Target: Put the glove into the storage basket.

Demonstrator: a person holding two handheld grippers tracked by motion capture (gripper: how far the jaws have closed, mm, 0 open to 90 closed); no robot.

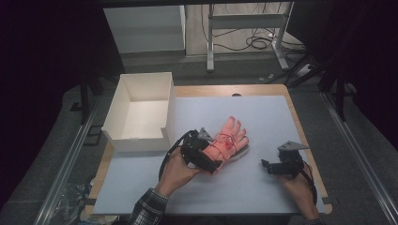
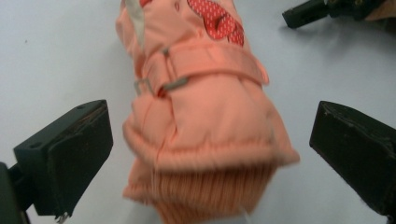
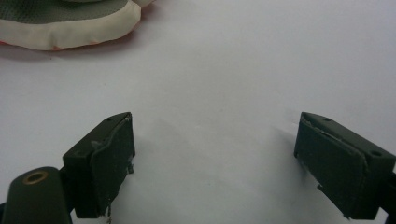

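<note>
A pink padded glove (image 1: 228, 139) with a red heart pattern and a ribbed cuff lies on the white table top, fingers pointing away. My left gripper (image 1: 213, 155) is at its cuff. In the left gripper view the cuff (image 2: 205, 154) sits between the wide-open jaws, with a gap on each side, so the pads do not touch it. My right gripper (image 1: 266, 165) rests to the right of the glove, jaws pointing left. In its own view the right gripper (image 3: 215, 149) stands open over bare table. A cream and grey padded edge (image 3: 70, 23) lies ahead at the upper left.
An open white cardboard box (image 1: 141, 112) stands at the table's far left, close to the left hand. The white mat (image 1: 263, 117) ends in a wooden rim on the right. The right gripper's tip (image 2: 308, 11) shows far off in the left gripper view.
</note>
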